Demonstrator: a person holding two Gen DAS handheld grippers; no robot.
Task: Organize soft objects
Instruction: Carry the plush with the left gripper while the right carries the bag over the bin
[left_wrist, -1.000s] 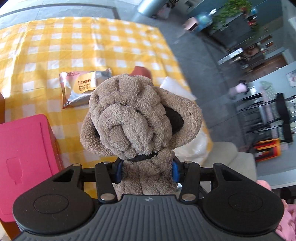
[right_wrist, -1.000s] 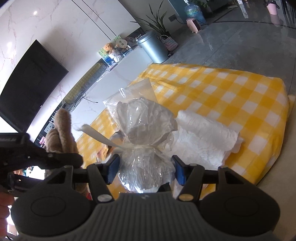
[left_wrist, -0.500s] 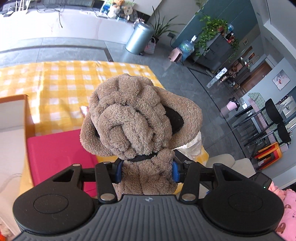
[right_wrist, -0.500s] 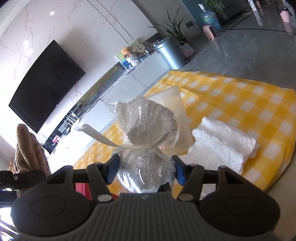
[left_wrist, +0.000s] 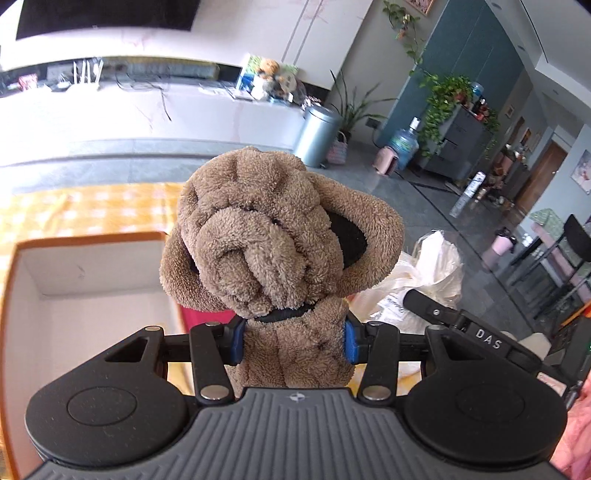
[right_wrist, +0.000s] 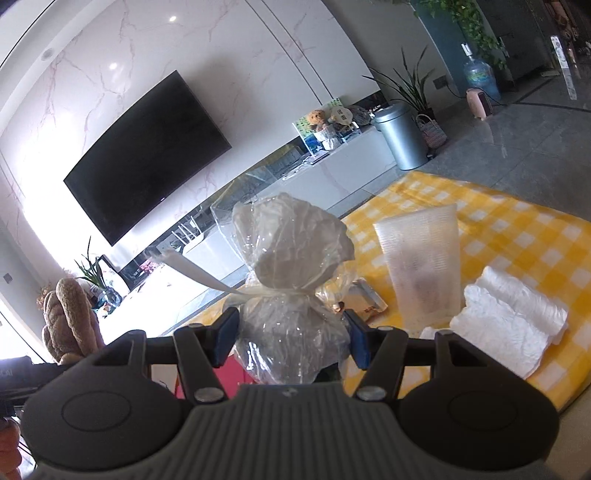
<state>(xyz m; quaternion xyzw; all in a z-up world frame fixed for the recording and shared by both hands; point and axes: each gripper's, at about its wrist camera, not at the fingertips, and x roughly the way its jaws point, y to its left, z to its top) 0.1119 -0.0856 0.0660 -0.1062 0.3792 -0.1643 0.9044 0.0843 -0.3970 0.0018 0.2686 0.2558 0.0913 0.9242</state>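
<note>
The left gripper (left_wrist: 293, 341) clamped the plush dog (left_wrist: 273, 236) by its body, head up beyond the fingers. The right gripper (right_wrist: 291, 341) clamped the tied bag (right_wrist: 291, 258), standing lengthwise upright.

Black grippers, blue-padded fingers (left_wrist: 237, 341), silver screws, ribbed grey housing

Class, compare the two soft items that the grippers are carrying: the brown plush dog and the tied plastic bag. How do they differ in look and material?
The plush dog is brown, opaque, wrinkled fleece; the plastic bag is clear, shiny film showing pale contents. The plush dog has a black collar at its neck; the plastic bag is cinched by a pale tie. Shared: each is clamped between blue pads, the dog in the left gripper, the bag in the right gripper.
</note>
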